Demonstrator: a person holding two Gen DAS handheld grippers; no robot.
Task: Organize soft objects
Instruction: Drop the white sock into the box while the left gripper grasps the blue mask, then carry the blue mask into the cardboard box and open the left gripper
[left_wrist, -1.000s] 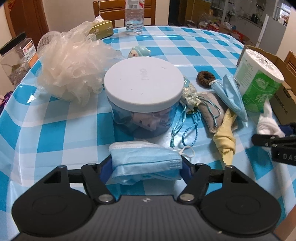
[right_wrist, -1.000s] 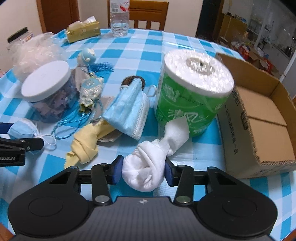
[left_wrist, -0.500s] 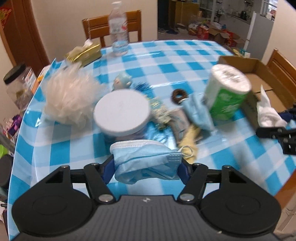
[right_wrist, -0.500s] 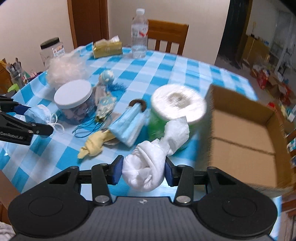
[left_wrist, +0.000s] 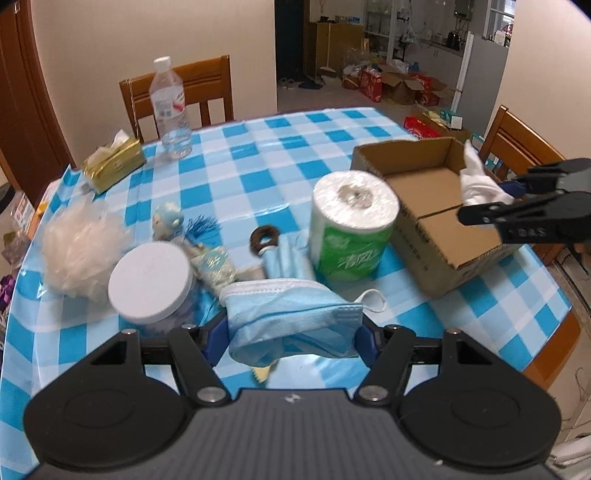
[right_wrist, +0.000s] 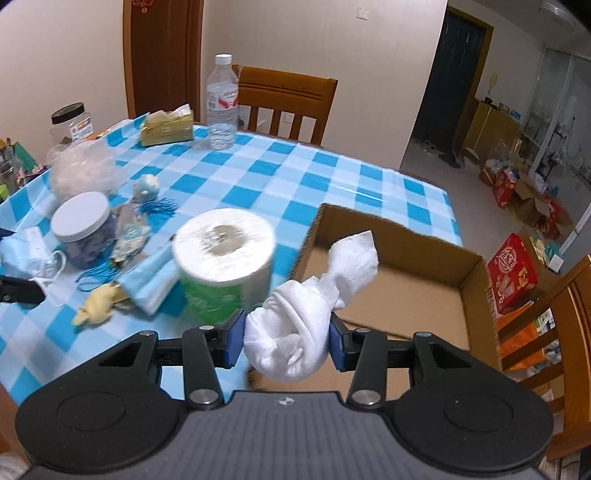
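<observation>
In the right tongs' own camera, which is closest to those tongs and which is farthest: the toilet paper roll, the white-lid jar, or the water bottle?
From the right tongs, which grip a white cloth:
1. Toilet paper roll, closest, just ahead and slightly left.
2. White-lid jar, farther out on the left side of the table.
3. Water bottle, farthest, at the far edge by the chair.

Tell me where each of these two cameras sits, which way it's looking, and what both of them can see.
Left wrist: on the left gripper, looking down across the checked table; its fingers clamp a blue face mask.
Right wrist: on the right gripper, facing the cardboard box; its fingers clamp a white sock.
Shared: toilet paper roll, white-lidded jar, water bottle.
</observation>
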